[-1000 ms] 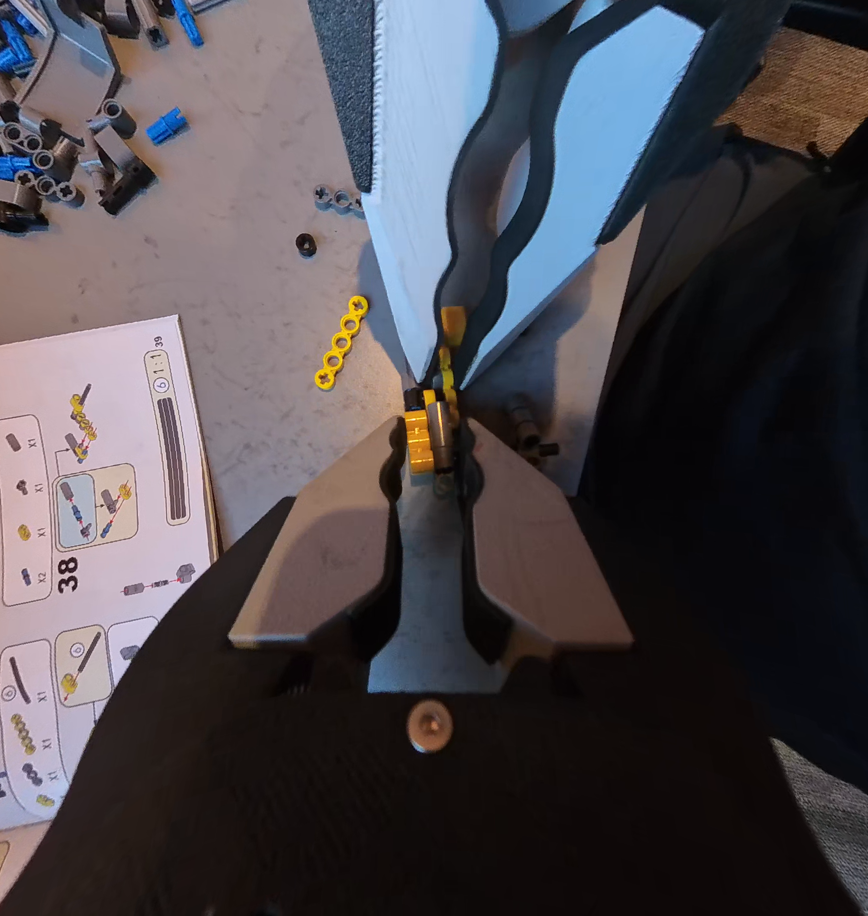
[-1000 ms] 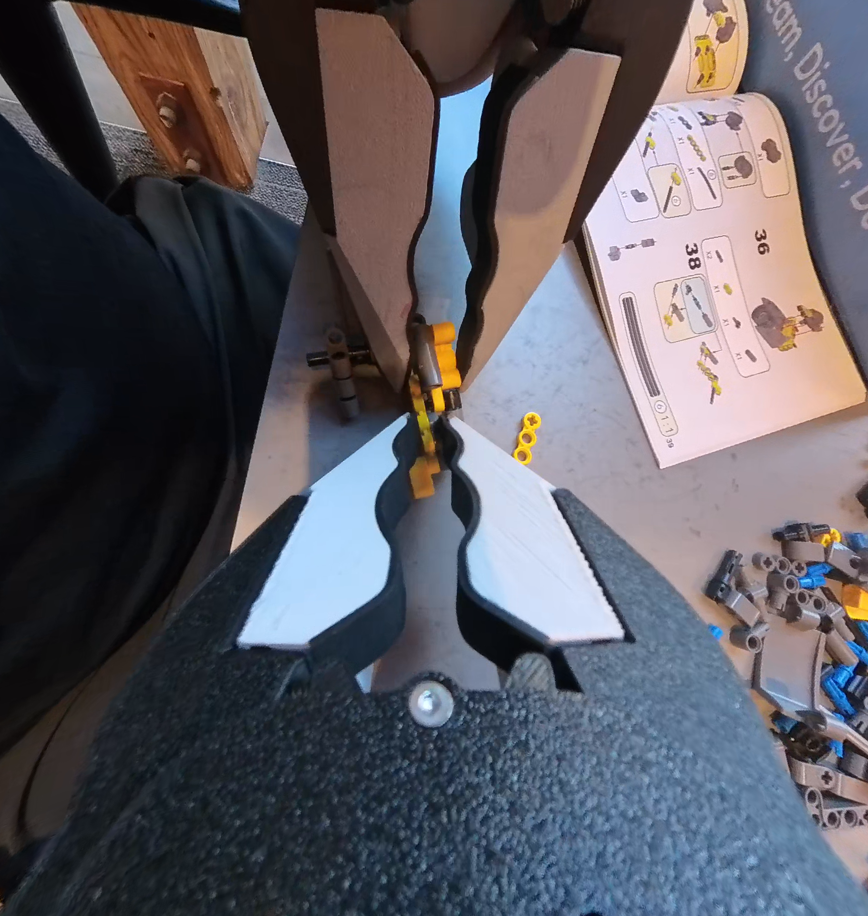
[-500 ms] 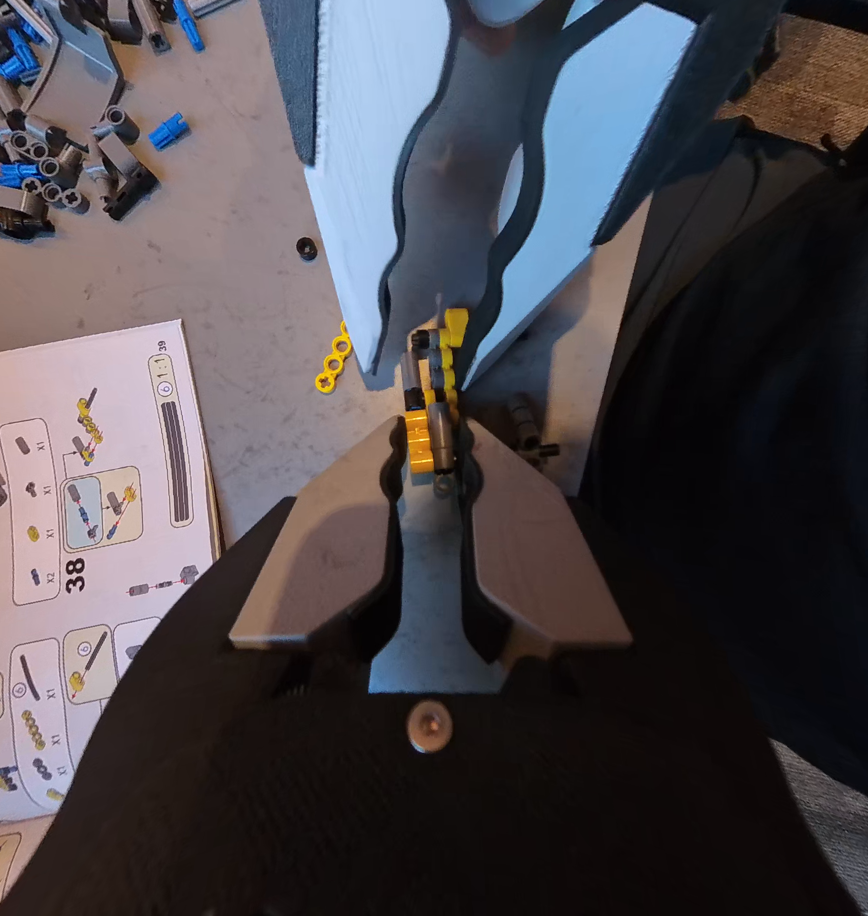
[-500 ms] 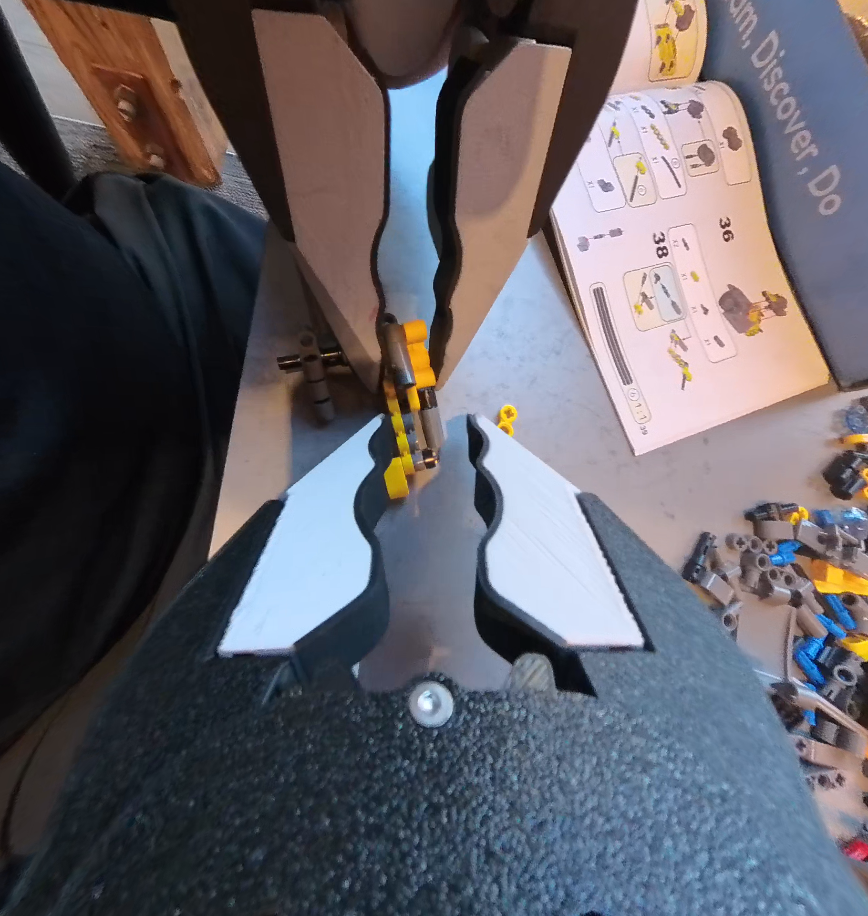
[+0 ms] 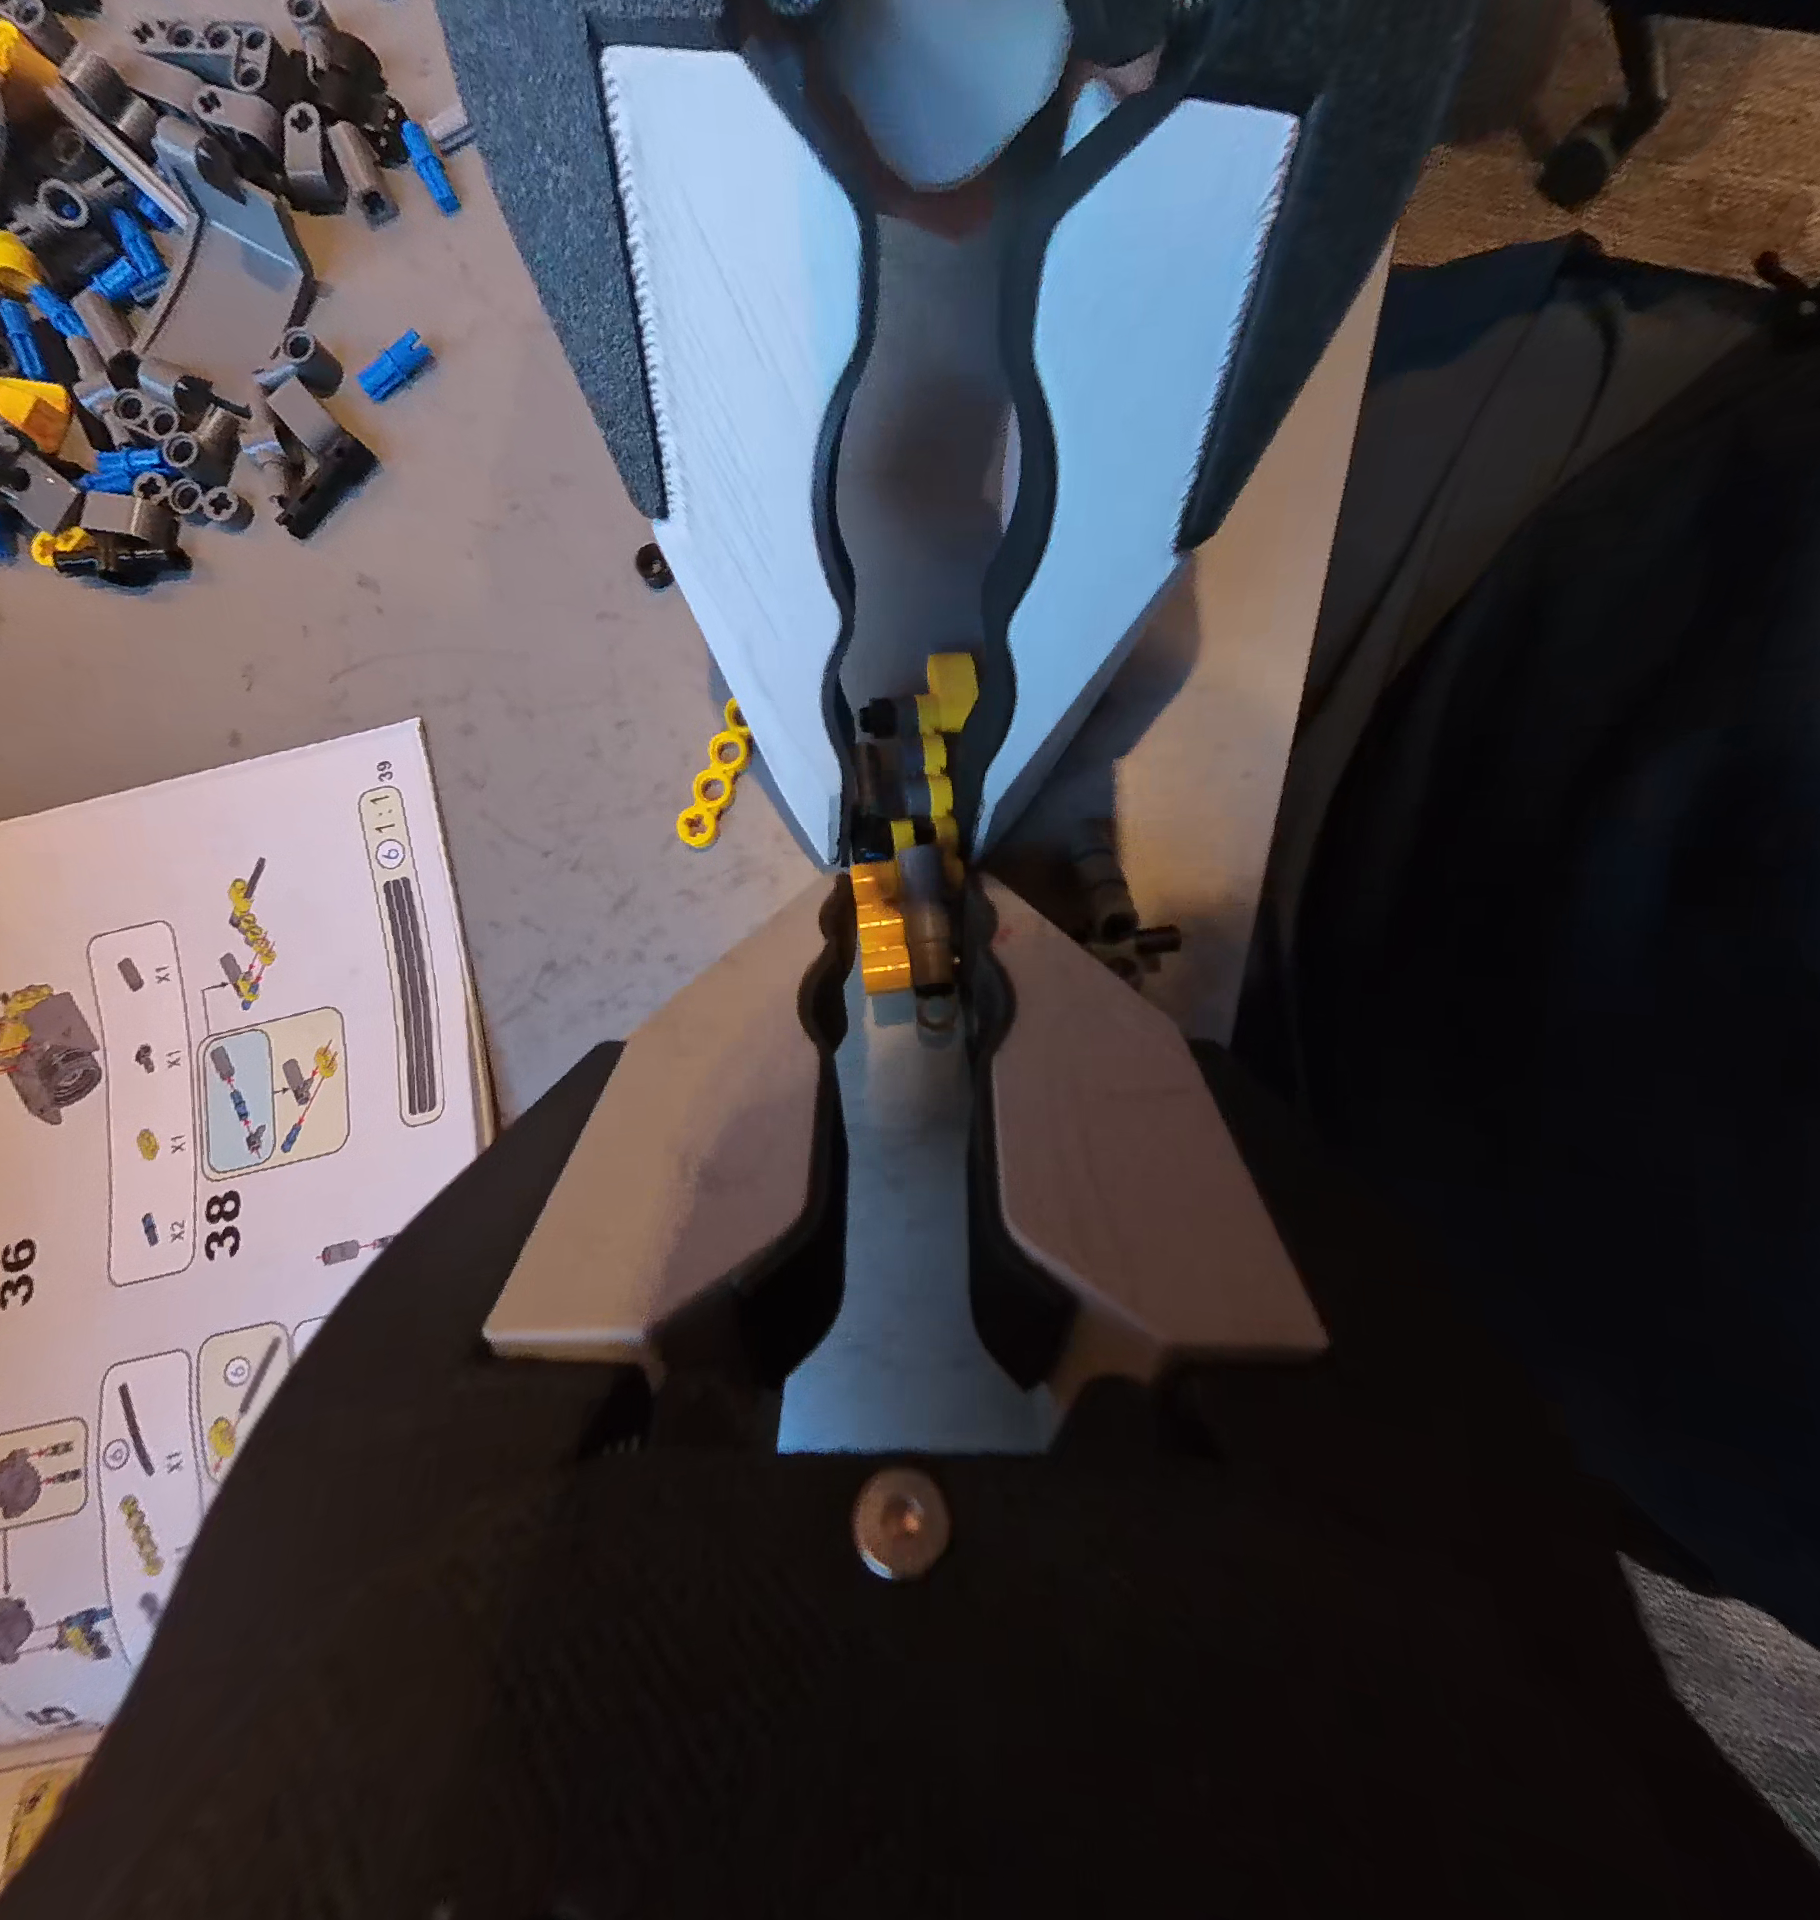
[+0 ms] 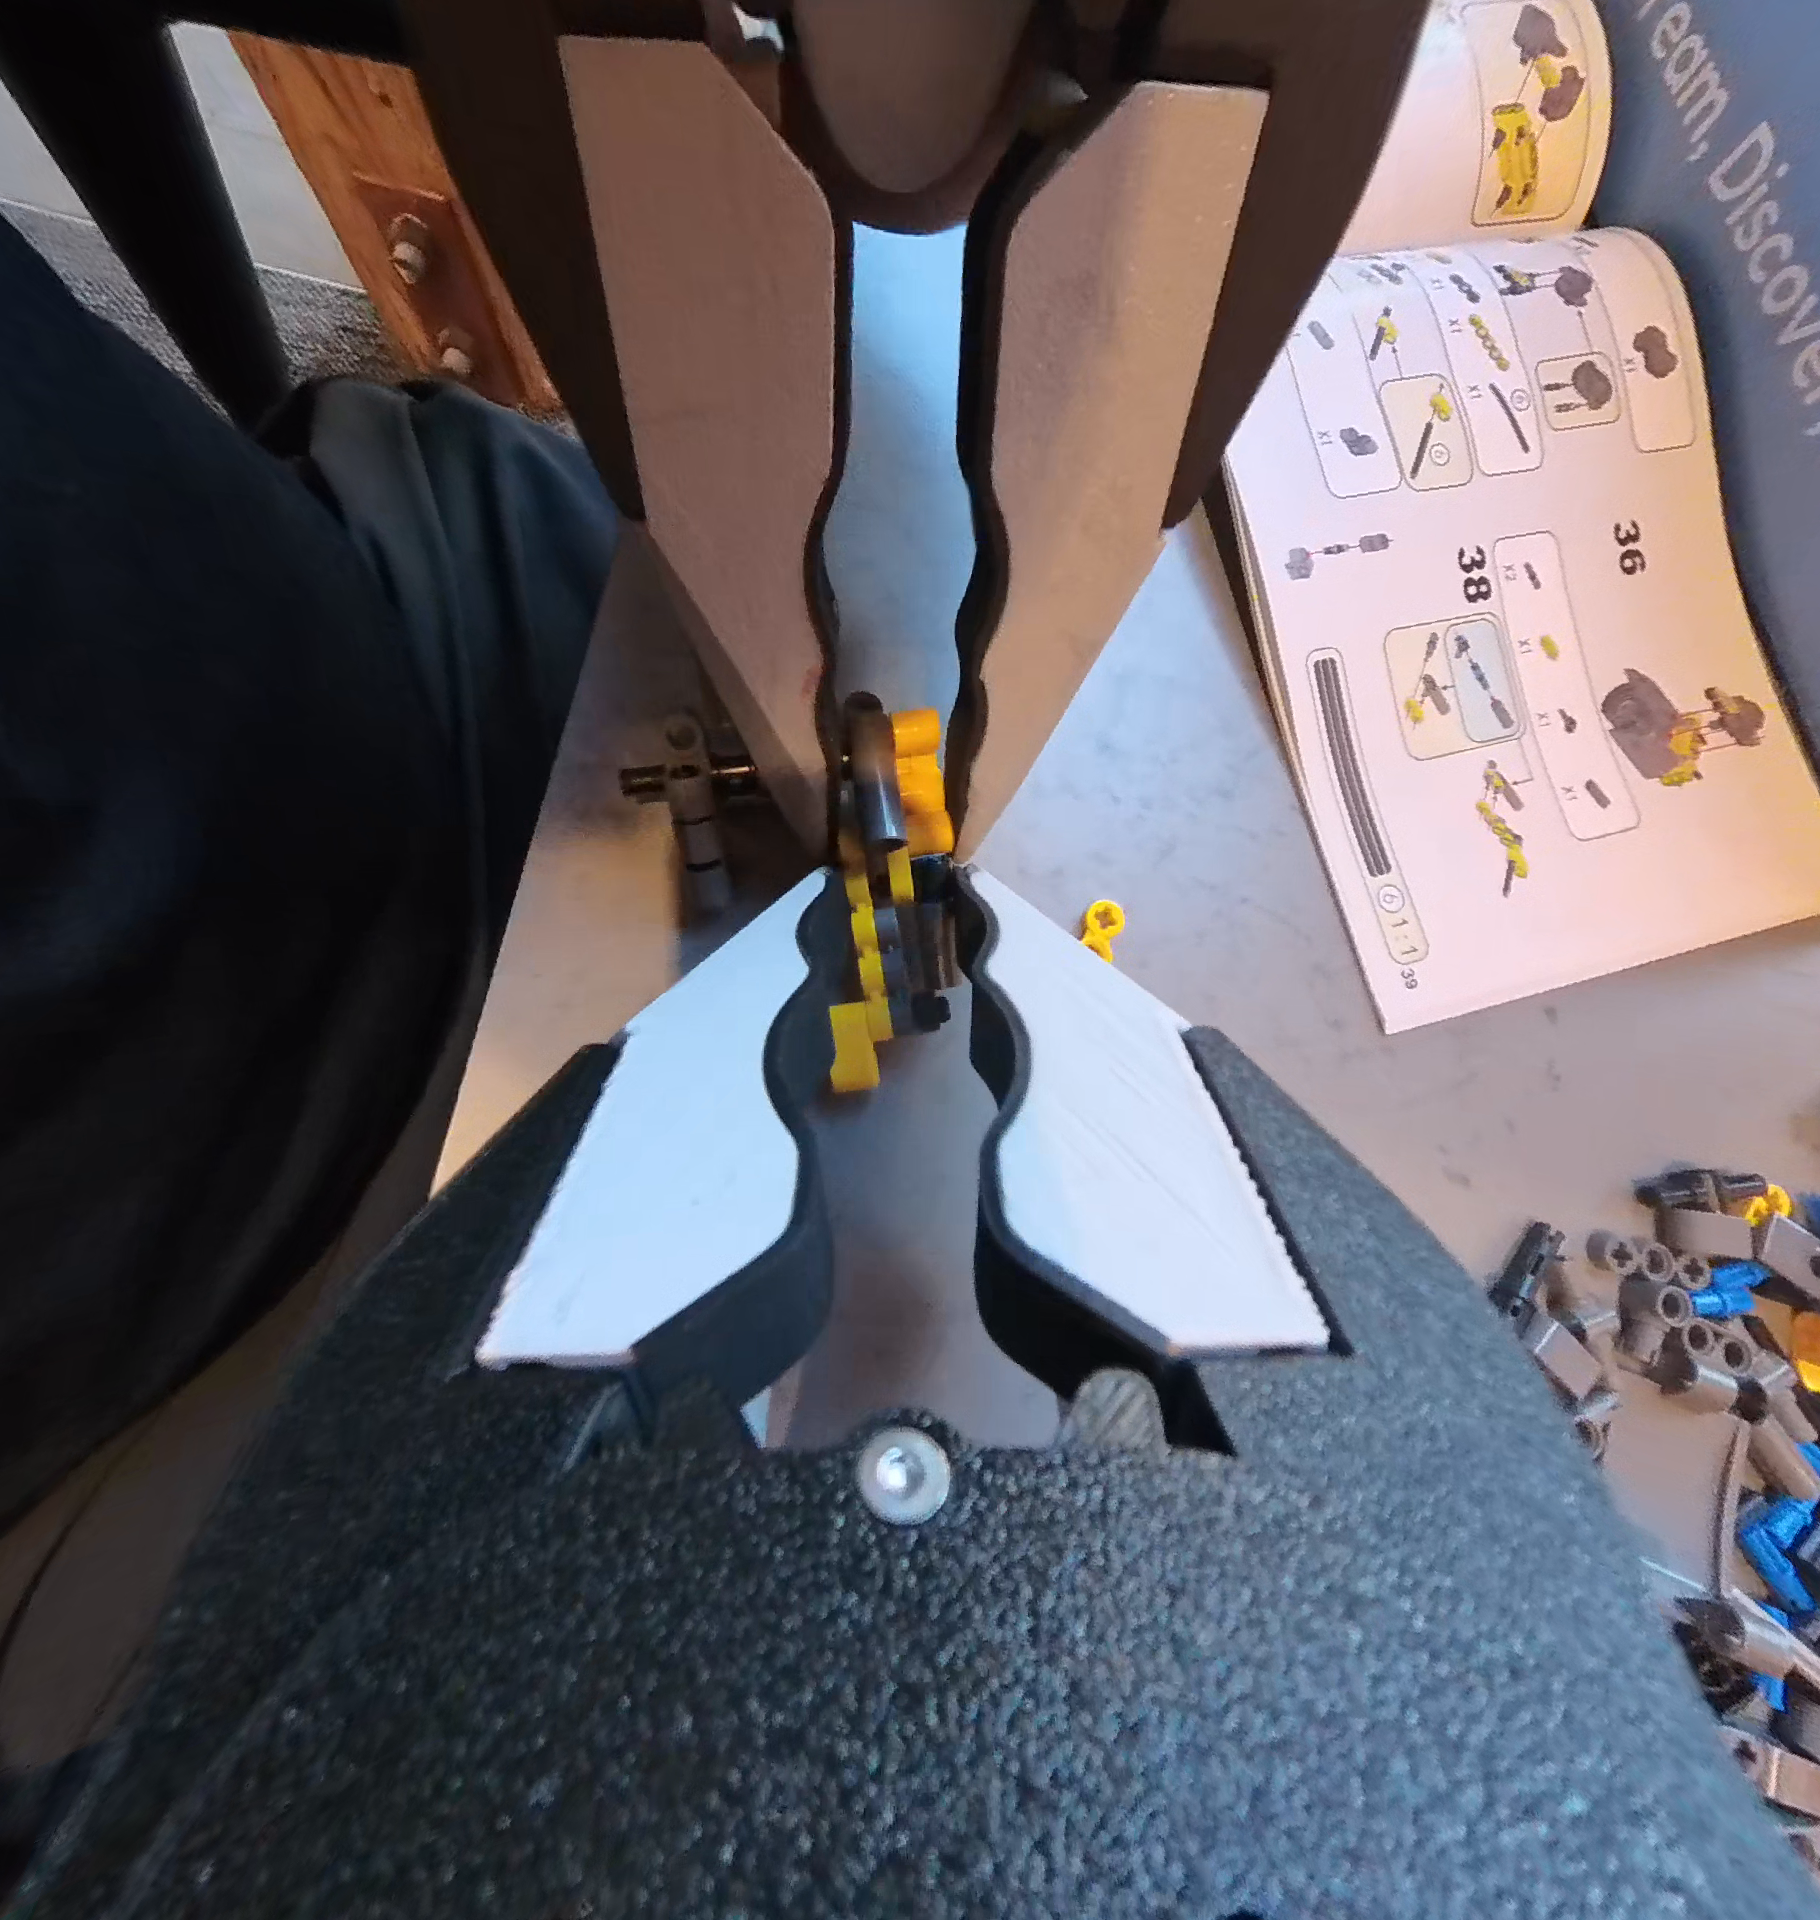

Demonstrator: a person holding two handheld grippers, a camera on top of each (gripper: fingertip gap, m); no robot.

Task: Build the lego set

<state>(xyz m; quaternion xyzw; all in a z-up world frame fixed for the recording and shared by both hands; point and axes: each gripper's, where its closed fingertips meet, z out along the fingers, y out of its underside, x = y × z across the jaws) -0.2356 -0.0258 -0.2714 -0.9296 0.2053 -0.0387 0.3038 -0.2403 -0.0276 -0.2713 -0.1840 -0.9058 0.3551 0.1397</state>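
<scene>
A small yellow, grey and black brick assembly hangs above the grey table between my two grippers, which meet tip to tip. My left gripper is shut on its yellow block and grey pin end. My right gripper, with white fingers, is shut across the other end, a yellow beam with grey and black pins. In the left wrist view the right gripper comes down from the top. In the right wrist view the left gripper does the same.
An open instruction booklet lies left of the grippers. A pile of loose grey, blue and yellow pieces lies beyond it. A yellow holed beam, a black ring and a grey pin piece lie close by. A person's dark clothing borders the table edge. The tips of both grippers are at nearly the same place.
My right gripper let go of the assembly's thin yellow end, shifted sideways with jaws apart, then came back in line and closed across the wider part. My left gripper kept its hold.
</scene>
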